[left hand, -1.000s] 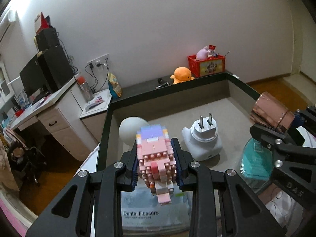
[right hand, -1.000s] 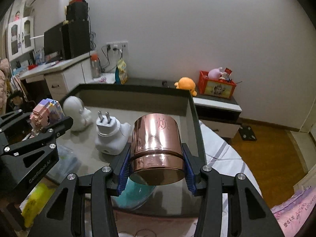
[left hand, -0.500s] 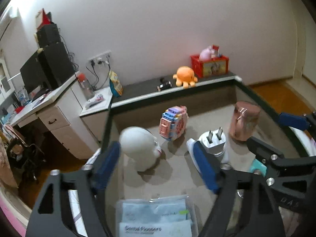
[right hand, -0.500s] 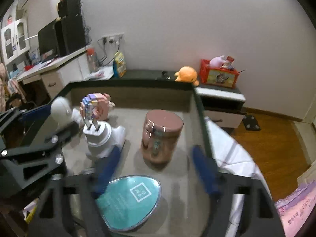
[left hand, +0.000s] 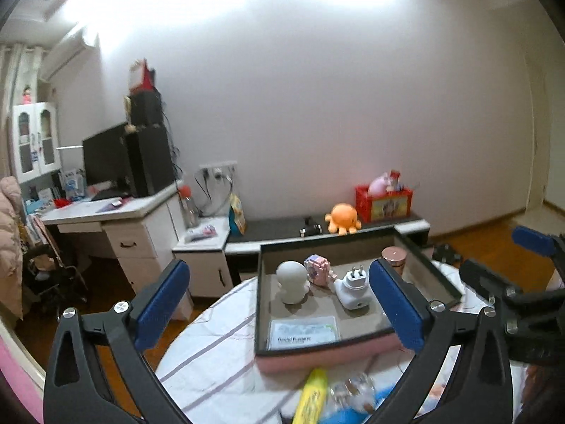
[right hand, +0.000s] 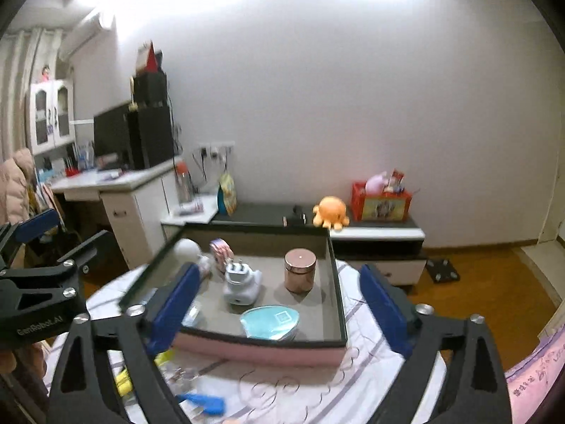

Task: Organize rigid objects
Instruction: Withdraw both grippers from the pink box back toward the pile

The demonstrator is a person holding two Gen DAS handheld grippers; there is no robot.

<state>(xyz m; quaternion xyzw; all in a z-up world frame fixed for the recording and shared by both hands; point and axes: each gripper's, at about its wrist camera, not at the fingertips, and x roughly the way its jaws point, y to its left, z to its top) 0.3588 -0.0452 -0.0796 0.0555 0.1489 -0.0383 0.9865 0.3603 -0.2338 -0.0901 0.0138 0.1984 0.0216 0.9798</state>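
**Both Grippers Released Above the Tray**

The left hand-held gripper (left hand: pixel 279 305) and right hand-held gripper (right hand: pixel 277 312) were opening, nothing between their blue padded jaws. Inside the dark-rimmed, pink-sided tray (right hand: pixel 261 349) stood a shiny copper cylinder (right hand: pixel 300 270), a white plastic plug adapter (left hand: pixel 353 291), a studded pink block figure (left hand: pixel 317 268) and a smooth white rounded figurine (left hand: pixel 291 281).

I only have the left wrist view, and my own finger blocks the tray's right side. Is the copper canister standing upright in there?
Observer: Yes, the copper canister stands upright in the tray, apart from the white plug adapter.
Operator: Anything in front of it?
Observer: A teal oval case lies flat near the tray's front wall.
Operator: Is the right hand-held gripper holding anything?
Observer: No, its jaws are opening, with nothing held.
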